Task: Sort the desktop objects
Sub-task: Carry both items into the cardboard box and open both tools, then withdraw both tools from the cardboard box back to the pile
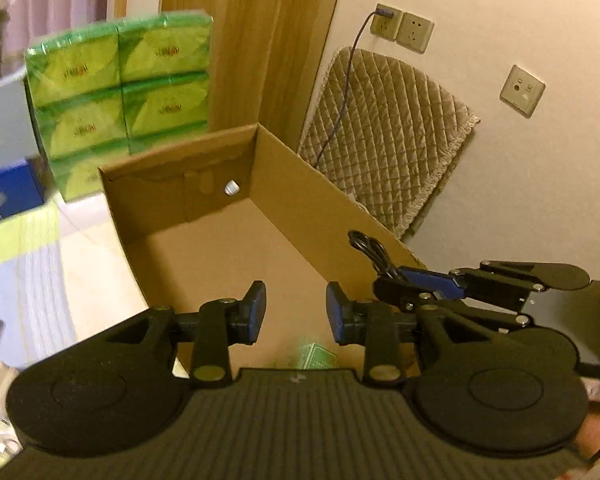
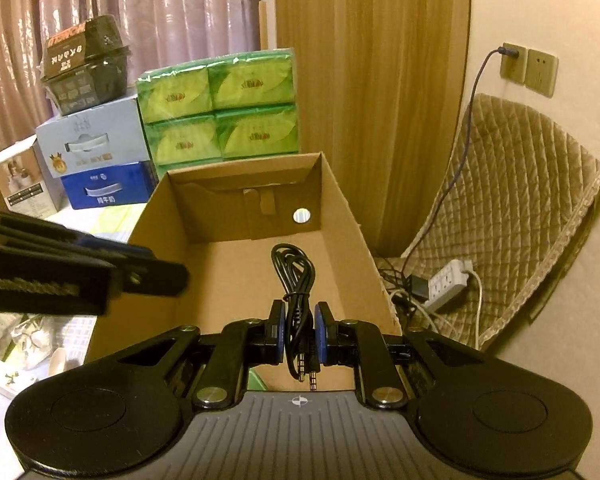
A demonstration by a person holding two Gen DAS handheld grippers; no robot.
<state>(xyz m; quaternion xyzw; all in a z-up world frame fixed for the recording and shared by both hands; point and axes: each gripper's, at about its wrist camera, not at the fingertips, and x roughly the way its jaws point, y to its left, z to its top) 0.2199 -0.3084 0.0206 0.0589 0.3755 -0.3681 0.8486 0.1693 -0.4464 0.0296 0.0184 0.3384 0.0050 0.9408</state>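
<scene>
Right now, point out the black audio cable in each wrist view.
Left wrist view: black audio cable at right of centre, pinched in the right tool above the cardboard box.
Right wrist view: cable at lower centre, between the pads.
Shared landmark: green tissue packs behind the box.

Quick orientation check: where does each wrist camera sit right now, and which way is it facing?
Left wrist: sits on the open, empty left gripper, faces down into the cardboard box; right gripper enters from the right.
Right wrist: sits on the right gripper, shut on the black audio cable, above the box's near end; left gripper crosses the left side.
Shared: box, green tissue packs, wall sockets.
</scene>
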